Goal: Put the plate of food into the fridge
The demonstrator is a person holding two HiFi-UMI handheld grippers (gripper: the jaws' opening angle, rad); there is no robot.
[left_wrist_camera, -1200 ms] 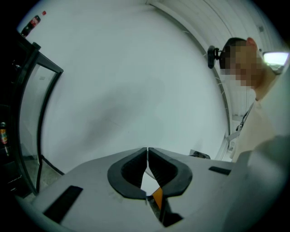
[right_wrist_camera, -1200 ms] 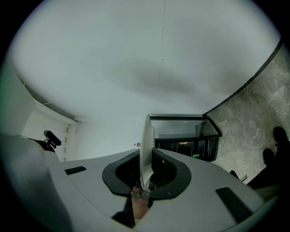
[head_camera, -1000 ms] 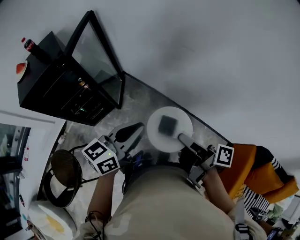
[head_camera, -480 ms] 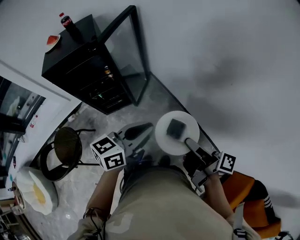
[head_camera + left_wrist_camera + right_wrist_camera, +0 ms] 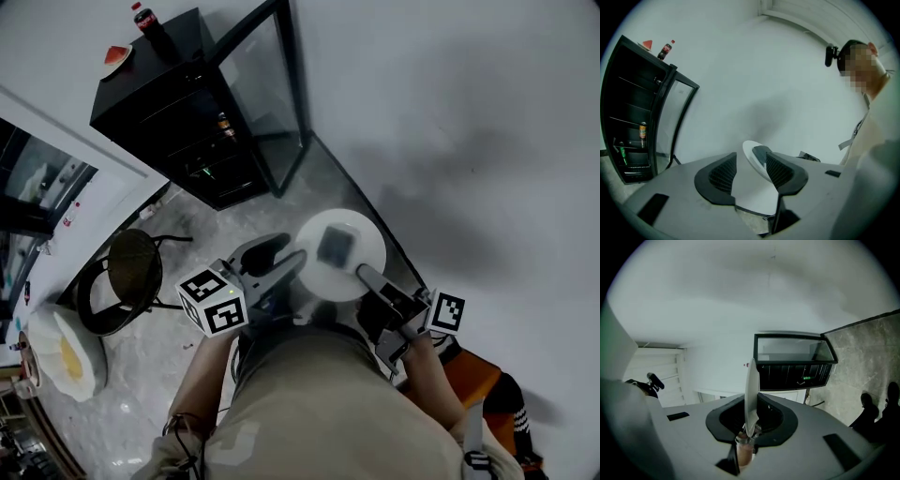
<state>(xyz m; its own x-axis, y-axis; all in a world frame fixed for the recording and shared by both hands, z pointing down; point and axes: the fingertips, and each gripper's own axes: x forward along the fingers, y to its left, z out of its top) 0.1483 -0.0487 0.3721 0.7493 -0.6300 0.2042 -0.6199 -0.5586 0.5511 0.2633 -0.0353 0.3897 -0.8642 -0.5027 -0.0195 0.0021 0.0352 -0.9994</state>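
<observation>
Right gripper [image 5: 367, 278] carries the round white plate [image 5: 364, 242], its jaws pinching the rim at the plate's 5 o'clock in the head view. The right gripper view shows that rim edge-on, wedged between the two pads. Left gripper [image 5: 274, 262] sits at the plate's 9 o'clock, just beside the rim. Its jaws have just been opening and now stand spread, with nothing pinched. The plate shows through the gap beyond the tips, not between the pads. The plate is held in the air in front of the person, face up and about level by the look of it, with one dark grey square block of food [image 5: 335, 247] slightly off centre. It is round, so it has no long axis to line up (only its tilt counts). The key relation is that the tall black fridge [image 5: 178, 122] stands well apart at roughly 10 o'clock from the plate, with its glass door [image 5: 267, 103] already swung open towards the carrier. Dark shelves are visible inside, and there is a cola bottle [image 5: 145, 17] on top. My reading is that the right hand alone must carry the plate level across that gap, rim end trailing, while the left is free to steady it. The single-point hold risks the plate tipping.
</observation>
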